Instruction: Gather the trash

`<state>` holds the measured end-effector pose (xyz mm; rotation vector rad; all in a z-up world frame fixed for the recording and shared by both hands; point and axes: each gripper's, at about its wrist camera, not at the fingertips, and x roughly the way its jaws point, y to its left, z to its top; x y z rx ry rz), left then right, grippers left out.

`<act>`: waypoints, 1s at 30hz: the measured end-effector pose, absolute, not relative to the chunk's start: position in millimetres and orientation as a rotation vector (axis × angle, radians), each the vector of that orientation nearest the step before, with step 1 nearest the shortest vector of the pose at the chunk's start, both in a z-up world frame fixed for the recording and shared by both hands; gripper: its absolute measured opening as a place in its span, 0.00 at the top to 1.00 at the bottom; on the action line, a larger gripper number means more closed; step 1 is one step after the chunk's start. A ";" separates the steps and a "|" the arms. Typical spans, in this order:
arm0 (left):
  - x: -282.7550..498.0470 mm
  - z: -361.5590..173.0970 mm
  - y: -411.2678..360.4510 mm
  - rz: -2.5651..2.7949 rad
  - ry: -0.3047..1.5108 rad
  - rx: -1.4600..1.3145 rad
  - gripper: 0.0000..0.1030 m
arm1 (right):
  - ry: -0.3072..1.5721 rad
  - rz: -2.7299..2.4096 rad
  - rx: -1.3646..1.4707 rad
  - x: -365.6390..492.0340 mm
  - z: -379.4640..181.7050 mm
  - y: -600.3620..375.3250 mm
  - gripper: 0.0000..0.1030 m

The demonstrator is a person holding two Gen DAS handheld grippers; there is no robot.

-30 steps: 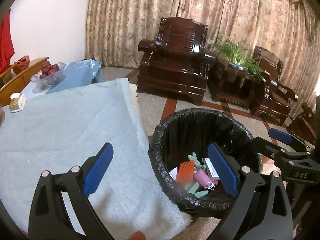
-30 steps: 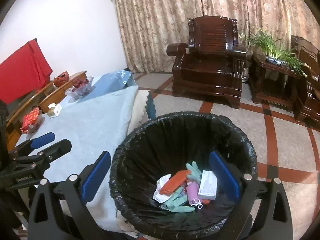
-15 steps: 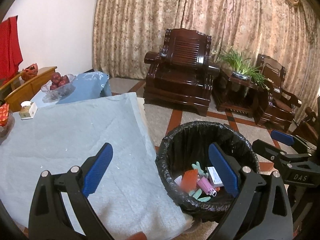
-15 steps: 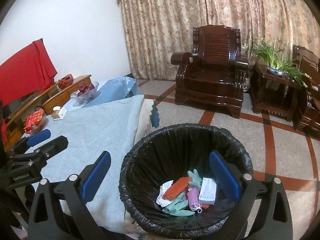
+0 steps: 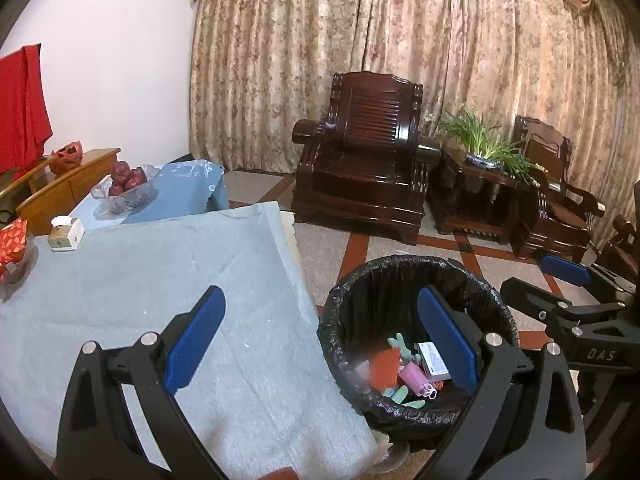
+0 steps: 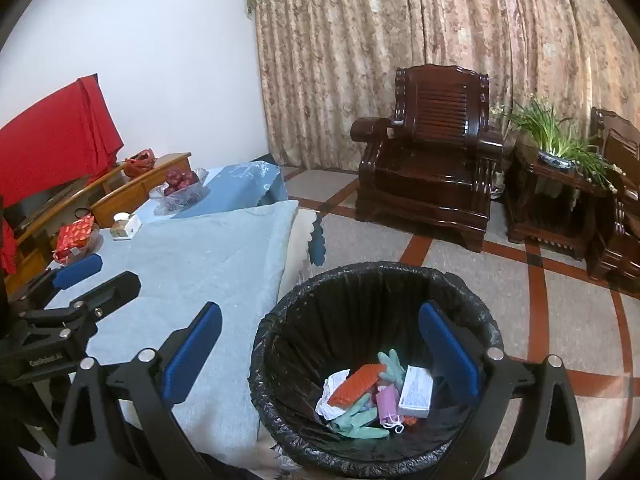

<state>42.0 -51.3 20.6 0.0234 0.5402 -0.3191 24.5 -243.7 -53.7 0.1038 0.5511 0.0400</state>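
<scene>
Two grippers show in the left wrist view. The left gripper hangs with its blue-padded jaws spread wide and nothing between them, one pad over the pale blue towel-like cloth that covers the table, the other over the round bin lined with a black plastic bag. The bin stands on the floor just beside the table's edge. At its bottom lies the trash: a white rectangular carton, a pink face mask, an orange textured piece and a mint-green rubber glove, all below and slightly left of the right-hand pad. The right gripper enters at the right edge, beyond the bin's rim, jaws parted and empty. On the far side of the table stand a glass bowl of red apples and a small white box.

In the right wrist view the right gripper is likewise released, empty, its left pad over the cloth and its right pad over the bin. The carton, mask, orange piece, glove and a crumpled white paper lie in a heap on the bin's floor, low between the two pads. The left gripper reaches in from the left over the table, its jaws apart. A dark carved wooden armchair stands before the patterned curtain.
</scene>
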 end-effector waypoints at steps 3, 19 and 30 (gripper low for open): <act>40.0 21.4 -52.2 -0.317 0.535 0.023 0.08 | 0.548 0.041 0.104 24.1 -53.1 -242.8 0.06; 39.0 21.8 -52.9 -0.318 0.536 0.021 0.08 | 0.545 0.039 0.103 23.2 -52.7 -241.2 0.06; 39.2 21.7 -52.8 -0.317 0.537 0.023 0.08 | 0.547 0.041 0.103 23.4 -52.6 -240.9 0.06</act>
